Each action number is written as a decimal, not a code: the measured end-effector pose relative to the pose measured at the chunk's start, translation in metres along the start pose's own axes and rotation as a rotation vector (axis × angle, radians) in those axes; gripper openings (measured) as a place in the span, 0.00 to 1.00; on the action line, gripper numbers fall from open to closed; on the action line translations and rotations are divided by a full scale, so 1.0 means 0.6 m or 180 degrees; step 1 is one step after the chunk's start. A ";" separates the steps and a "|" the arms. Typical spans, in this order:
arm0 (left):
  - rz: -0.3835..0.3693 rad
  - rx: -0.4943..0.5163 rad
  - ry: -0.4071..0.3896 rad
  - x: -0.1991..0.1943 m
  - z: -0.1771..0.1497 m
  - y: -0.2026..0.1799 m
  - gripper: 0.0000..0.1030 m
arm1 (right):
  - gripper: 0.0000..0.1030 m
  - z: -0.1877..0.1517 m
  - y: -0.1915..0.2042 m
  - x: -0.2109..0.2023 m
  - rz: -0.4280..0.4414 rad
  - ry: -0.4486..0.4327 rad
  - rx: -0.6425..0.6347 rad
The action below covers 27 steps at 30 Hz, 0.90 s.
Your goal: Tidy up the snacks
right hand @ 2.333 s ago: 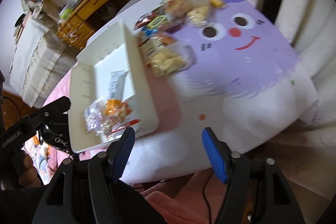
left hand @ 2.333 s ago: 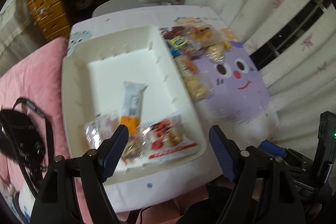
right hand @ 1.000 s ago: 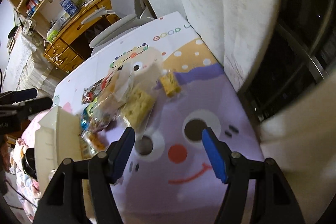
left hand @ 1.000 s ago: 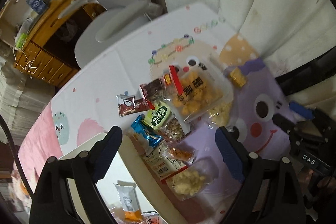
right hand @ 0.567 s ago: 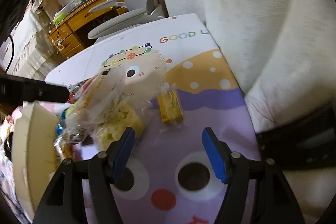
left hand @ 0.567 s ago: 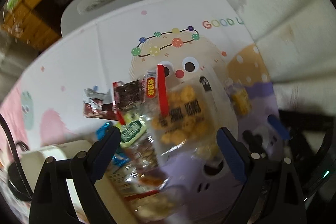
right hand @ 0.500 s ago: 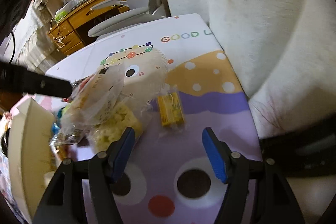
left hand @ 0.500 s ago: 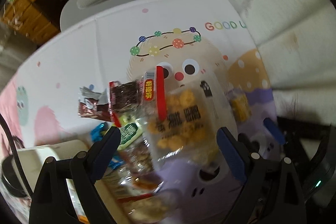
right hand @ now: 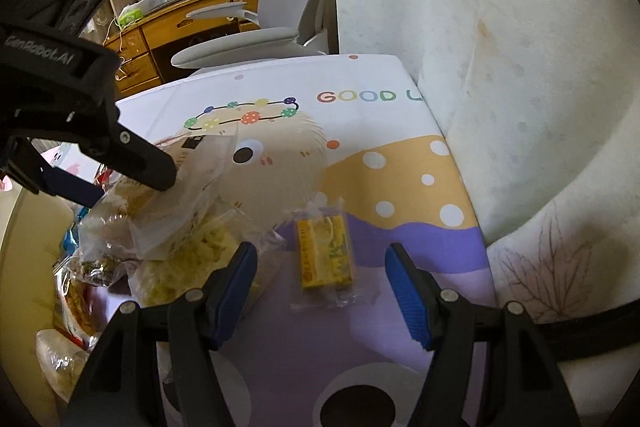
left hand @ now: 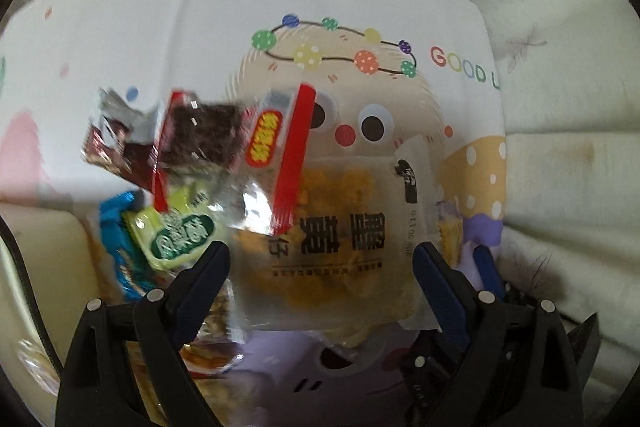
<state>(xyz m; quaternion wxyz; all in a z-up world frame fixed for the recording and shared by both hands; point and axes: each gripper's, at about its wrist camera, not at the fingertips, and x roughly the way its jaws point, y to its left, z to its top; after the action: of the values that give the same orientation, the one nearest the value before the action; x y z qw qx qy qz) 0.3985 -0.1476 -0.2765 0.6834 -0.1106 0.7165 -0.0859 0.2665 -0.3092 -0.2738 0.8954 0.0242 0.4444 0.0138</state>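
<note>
The 2 blue pads of the left gripper [left hand: 320, 267] are spread wide, and a clear bag of golden puffed snacks [left hand: 340, 235] lies between them without being pressed by either pad; nothing is grasped. In the right wrist view, the same gripper [right hand: 132, 179] is seen as a black body with its finger ends down at the top of that clear bag. The right gripper [right hand: 320, 275] is likewise parted and grips nothing: a small yellow packet [right hand: 325, 251] in a clear wrapper lies flat on the tablecloth [right hand: 360, 131] between the 2 blue pads [right hand: 236, 283], apart from both.

Just beside the bag of puffs, toward the left of the left wrist view, a heap of other snacks is piled: a red-edged packet of dark pieces [left hand: 208, 143], a brown and silver wrapper [left hand: 108, 143], a green-labelled packet [left hand: 180, 235] and a blue wrapper [left hand: 120, 251]. These are blurred, so finer print cannot be read. A pale bag of light-coloured snacks [right hand: 188, 259] lies under the clear bag in the right wrist view.

The cream rim of a tray [left hand: 44, 267] is seen at the left edge, touching the heap. The tablecloth is printed with cartoon faces and the letters "GOOD". Behind the table a grey chair [right hand: 280, 7], a wooden desk [right hand: 168, 27] and white curtains [right hand: 500, 47] are visible.
</note>
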 end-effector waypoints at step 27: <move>-0.0056 -0.0576 -0.0059 -0.007 0.001 0.031 0.68 | 0.32 0.005 -0.015 0.029 0.0318 0.0546 0.0161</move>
<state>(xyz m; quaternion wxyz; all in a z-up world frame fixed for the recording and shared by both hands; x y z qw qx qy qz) 0.3988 -0.1284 -0.2780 0.6764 -0.1791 0.7140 -0.0258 0.2798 -0.3172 -0.2863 0.8514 0.0677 0.5178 0.0491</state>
